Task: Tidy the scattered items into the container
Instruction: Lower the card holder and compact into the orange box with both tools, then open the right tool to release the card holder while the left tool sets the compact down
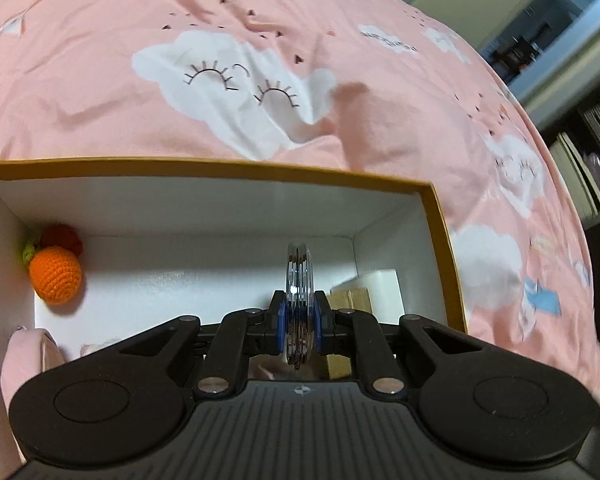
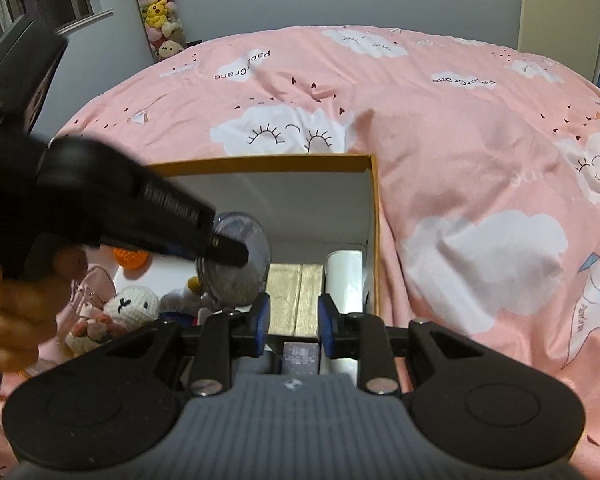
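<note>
The left gripper [image 1: 299, 322] has its blue-padded jaws pinching a round, clear disc-like item [image 1: 299, 280] edge-on; the disc stands upright between the pads and rises toward 12 o'clock above them. In the right wrist view the same disc [image 2: 236, 264] shows its broad face, pinched at its upper left edge by the left gripper [image 2: 228, 254], which reaches in from 10 o'clock. The disc hangs over the inside of the box [image 1: 236, 172], a white-walled container with a mustard-coloured rim that rests on a pink bedcover [image 1: 100, 60] printed with white clouds.

The right gripper [image 2: 291, 322] has its jaws spread a little with nothing between the pads; beyond the gap, at 12 o'clock, lies a gold block [image 2: 296, 304] on the box floor, with a white cylinder [image 2: 346, 276] just beside it at 3 o'clock.

What the disc is cannot be made out. An orange crocheted ball [image 1: 56, 278] sits at the box's left wall. A white crocheted toy [image 2: 132, 306] is partly cut off by the right gripper's body, and a pink object [image 1: 24, 356] at 8 o'clock is mostly hidden.

A hand [image 2: 16, 304] grips the left tool's handle at 9 o'clock, blurred. Both grippers point steeply downward into the box.
</note>
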`<state>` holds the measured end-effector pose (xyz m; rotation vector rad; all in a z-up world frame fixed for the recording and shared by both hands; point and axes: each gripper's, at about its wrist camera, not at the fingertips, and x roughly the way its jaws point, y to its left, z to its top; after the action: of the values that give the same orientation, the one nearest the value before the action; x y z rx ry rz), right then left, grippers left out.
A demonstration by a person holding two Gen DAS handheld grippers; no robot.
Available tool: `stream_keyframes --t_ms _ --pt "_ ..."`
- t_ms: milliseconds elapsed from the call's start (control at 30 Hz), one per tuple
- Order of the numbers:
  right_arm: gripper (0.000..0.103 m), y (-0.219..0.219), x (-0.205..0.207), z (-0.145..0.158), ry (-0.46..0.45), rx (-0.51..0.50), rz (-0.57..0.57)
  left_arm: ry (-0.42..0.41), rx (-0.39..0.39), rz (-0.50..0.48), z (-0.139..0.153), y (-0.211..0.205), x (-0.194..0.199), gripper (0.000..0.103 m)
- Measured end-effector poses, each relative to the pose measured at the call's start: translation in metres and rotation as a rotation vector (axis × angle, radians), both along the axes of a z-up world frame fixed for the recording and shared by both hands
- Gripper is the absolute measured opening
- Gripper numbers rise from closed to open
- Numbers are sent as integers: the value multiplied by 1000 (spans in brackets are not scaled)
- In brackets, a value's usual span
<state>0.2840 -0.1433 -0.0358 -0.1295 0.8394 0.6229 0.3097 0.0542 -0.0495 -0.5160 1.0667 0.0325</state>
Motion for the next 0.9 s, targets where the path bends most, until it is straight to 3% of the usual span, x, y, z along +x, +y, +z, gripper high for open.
stream_keyframes --t_ms 167,633,900 --pt "28 -3 -1 -3 2 -1 0 35 -36 48 -3 2 4 15" --pt "28 -4 0 -6 7 2 -15 147 -247 252 -11 30 6 17" --pt "28 -5 1 -7 8 7 -18 169 -242 231 -8 22 2 17"
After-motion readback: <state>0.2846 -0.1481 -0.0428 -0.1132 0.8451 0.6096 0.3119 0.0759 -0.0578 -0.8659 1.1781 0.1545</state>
